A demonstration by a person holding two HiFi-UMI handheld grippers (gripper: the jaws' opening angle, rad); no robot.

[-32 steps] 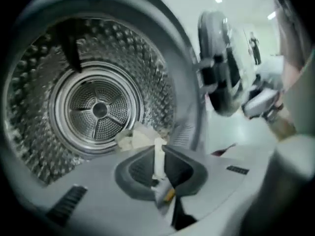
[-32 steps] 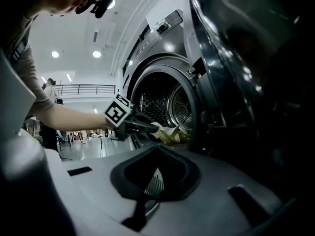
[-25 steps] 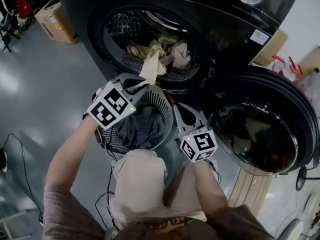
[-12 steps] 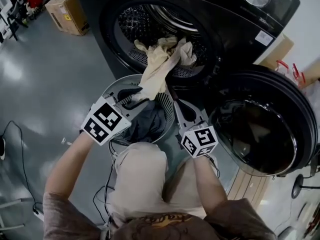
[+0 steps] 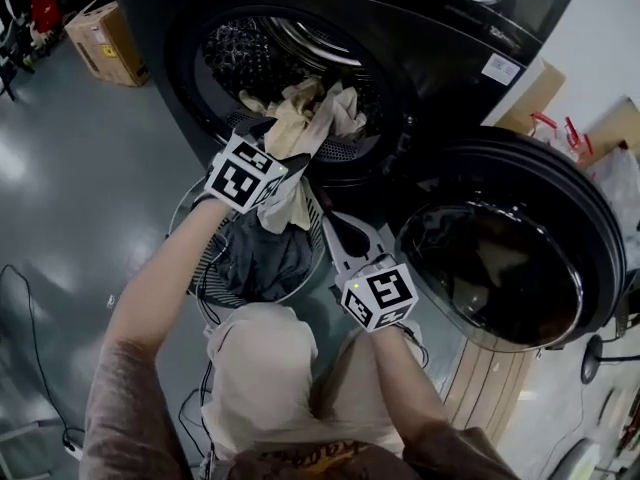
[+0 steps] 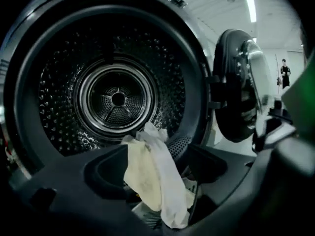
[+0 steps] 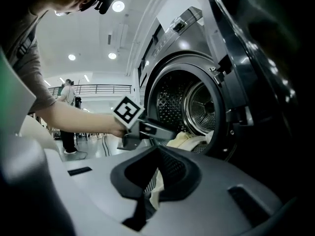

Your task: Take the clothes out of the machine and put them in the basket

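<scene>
A cream cloth (image 5: pixel 300 128) trails from the washing machine's drum (image 5: pixel 240 53) over the lip, and its lower end hangs above the round mesh basket (image 5: pixel 195 268). My left gripper (image 5: pixel 290 153) is at the drum mouth. Its jaws have just been opening. In the left gripper view the cloth (image 6: pixel 152 176) hangs loose between the spread jaws of this gripper (image 6: pixel 157 151). A dark garment (image 5: pixel 255 263) lies in the basket. More pale clothes (image 5: pixel 335 108) sit in the drum. My right gripper (image 5: pixel 335 230) is beside the basket, shut and empty; its tips (image 7: pixel 157 149) meet.
The round machine door (image 5: pixel 490 268) stands open to the right, close to my right hand. A cardboard box (image 5: pixel 100 38) stands on the grey floor at the far left. Cables (image 5: pixel 30 298) lie on the floor at the left. My knees are just below the basket.
My left gripper went from above the basket up to the drum mouth and its jaws spread. The cream cloth, stretched taut half a second ago, now hangs slack. The right gripper stayed put.
</scene>
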